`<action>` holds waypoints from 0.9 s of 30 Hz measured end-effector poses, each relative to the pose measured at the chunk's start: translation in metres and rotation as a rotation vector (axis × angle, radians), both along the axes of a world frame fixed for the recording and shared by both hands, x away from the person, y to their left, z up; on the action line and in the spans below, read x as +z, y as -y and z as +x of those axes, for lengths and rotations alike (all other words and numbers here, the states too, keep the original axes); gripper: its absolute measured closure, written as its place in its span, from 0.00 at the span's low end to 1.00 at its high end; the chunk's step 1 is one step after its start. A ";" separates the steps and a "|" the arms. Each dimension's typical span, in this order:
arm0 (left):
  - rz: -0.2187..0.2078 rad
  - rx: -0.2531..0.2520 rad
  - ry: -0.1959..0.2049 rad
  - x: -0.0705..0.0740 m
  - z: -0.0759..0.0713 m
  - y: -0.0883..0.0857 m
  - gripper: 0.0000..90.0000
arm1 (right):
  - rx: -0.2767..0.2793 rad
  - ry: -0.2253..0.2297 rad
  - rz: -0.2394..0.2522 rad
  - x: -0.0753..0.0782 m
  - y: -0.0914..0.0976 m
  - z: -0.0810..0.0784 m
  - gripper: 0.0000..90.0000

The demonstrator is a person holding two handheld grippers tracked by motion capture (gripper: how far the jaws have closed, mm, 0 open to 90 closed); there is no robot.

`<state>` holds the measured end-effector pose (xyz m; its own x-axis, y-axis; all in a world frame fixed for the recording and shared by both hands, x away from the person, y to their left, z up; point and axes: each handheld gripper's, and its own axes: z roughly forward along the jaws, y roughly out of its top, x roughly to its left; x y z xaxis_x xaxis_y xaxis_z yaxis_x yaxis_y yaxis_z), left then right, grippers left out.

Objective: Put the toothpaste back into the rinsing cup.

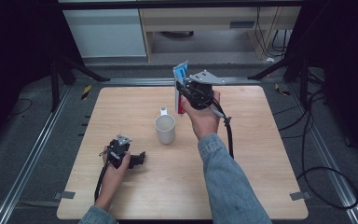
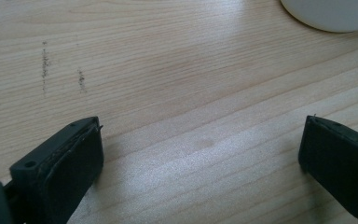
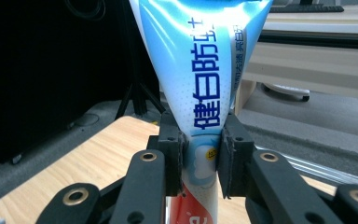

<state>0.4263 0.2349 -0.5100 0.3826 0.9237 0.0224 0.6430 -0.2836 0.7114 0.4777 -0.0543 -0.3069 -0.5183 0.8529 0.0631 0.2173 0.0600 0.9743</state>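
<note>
Your right tool [image 1: 182,95] is clamped on the toothpaste tube [image 3: 200,88], jaws pinching its lower body just above the red band, and holds it upright above the far side of the bench [image 1: 261,186], behind the white mug [image 1: 165,129]. The tube looks light, soft and glossy, so it may squash or slip; grip near the stiffer shoulder. Your left tool [image 2: 200,168] rests low over the bench, jaws apart and empty.

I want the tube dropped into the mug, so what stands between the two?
Nothing visible. The right claw holds the tube upright above the table, beyond the mug, whose mouth looks open. The left claw rests off to the side.
</note>
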 end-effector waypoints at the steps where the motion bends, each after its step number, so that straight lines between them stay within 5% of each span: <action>1: 0.001 -0.001 0.000 0.000 0.000 0.000 0.00 | -0.001 0.000 0.014 0.000 -0.003 0.002 0.82; 27: -0.001 -0.006 0.001 0.000 0.002 0.000 0.00 | 0.044 0.025 0.013 -0.011 -0.030 0.002 0.82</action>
<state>0.4284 0.2349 -0.5101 0.3882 0.9213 0.0221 0.6403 -0.2869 0.7125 0.4799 -0.0245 -0.3178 -0.5569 0.8284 0.0603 0.1899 0.0564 0.9802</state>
